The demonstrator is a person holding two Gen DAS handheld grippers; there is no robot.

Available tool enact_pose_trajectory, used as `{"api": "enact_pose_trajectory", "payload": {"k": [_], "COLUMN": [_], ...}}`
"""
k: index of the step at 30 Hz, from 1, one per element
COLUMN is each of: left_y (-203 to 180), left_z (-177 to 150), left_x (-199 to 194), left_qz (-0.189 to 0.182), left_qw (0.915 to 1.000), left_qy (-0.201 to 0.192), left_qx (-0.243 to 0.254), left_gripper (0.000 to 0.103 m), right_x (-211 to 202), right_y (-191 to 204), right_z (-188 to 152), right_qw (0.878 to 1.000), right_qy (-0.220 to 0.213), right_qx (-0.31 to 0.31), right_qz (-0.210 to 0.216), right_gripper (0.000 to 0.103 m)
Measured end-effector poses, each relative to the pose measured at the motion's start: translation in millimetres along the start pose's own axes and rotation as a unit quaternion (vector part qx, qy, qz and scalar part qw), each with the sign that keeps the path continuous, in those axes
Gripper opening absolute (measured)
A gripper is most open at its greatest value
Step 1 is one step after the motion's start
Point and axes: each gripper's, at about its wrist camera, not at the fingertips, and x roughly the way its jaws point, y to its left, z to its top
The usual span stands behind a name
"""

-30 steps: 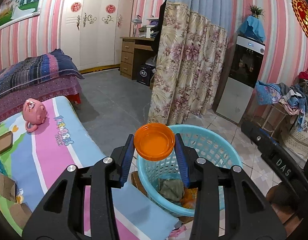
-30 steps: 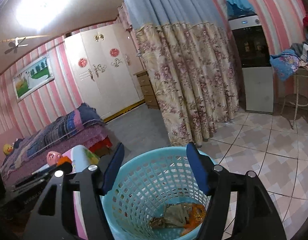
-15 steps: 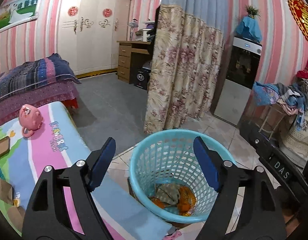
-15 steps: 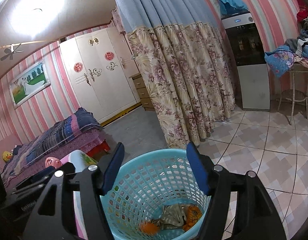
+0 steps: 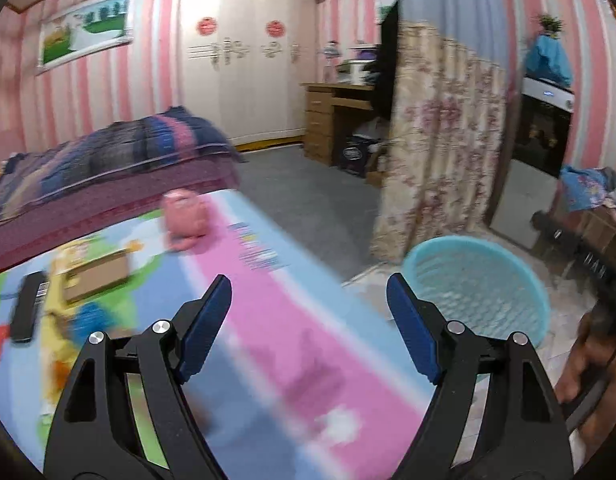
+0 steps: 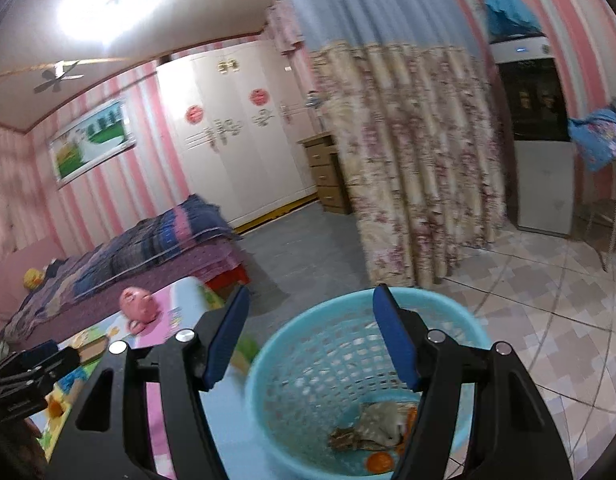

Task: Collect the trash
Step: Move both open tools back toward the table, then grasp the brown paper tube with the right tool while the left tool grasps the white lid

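My left gripper stands open with nothing between its blue pads, over the colourful table mat. The light blue mesh basket sits on the floor to its right. My right gripper is open and holds nothing, hovering above the basket's left rim. Inside the basket lie a crumpled brownish wrapper and an orange lid. On the mat, a flat cardboard box and a black bar-shaped object lie at the left. The left wrist view is motion-blurred.
A pink piggy bank stands at the mat's far edge. Behind it is a bed with a striped quilt. A floral curtain hangs just beyond the basket. A person's hand shows at the lower right.
The left gripper opened and the orange lid fell into the basket. It then swung left, from above the basket to over the table mat. The right gripper shifted slightly.
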Motion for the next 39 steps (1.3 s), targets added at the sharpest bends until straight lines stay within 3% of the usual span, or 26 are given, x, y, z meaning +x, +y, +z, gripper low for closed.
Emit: {"api": "enact_pose_trajectory", "payload": {"k": [5,9,12,17,21,31,33,35,39], "left_y": [86.9,156.9,201.3,249.3,260.4,240.8,242.0,243.0,247.8], "left_z": [-23.6,-45.5,-72.8,-113.1,-115.2,-124.3,-127.0,-127.8,-115.9], "left_x": [-39.9,-68.2,-77.0,-76.5,-81.1,-61.1,-57.8,-56.5,-44.7], "left_qz": [0.075,0.143,0.177,0.184,0.187,0.188,0.186,0.185,0.203], "left_qw": [0.9972,0.9888,0.9797,0.9679,0.9635,0.9674,0.9670,0.9668,0.9675], "left_qy": [0.001,-0.002,0.000,0.024,0.021,0.061,0.067,0.066,0.050], "left_qx": [-0.011,-0.041,-0.094,-0.169,-0.191,-0.158,-0.161,-0.163,-0.142], "left_gripper": [0.078,0.080,0.082,0.082,0.085,0.085,0.085,0.085,0.085], "right_x": [6.3,17.6,26.8,32.7,35.6,52.7,56.4,55.1,51.5], "right_y": [51.1,108.6,161.7,235.5,259.9,275.2,277.5,281.5,281.9], "right_z": [-8.3,-25.5,-55.9,-128.0,-164.4,-190.8,-193.6,-195.6,-190.3], "right_qw": [0.998,0.991,0.979,0.944,0.928,0.916,0.912,0.907,0.907], "right_qy": [0.024,0.059,0.104,0.181,0.217,0.256,0.262,0.262,0.254], "right_qx": [-0.020,-0.039,-0.062,-0.153,-0.198,-0.247,-0.260,-0.279,-0.276], "right_qz": [0.056,0.110,0.164,0.230,0.230,0.188,0.179,0.177,0.193], "right_gripper": [0.073,0.083,0.085,0.086,0.086,0.086,0.080,0.054,0.054]}}
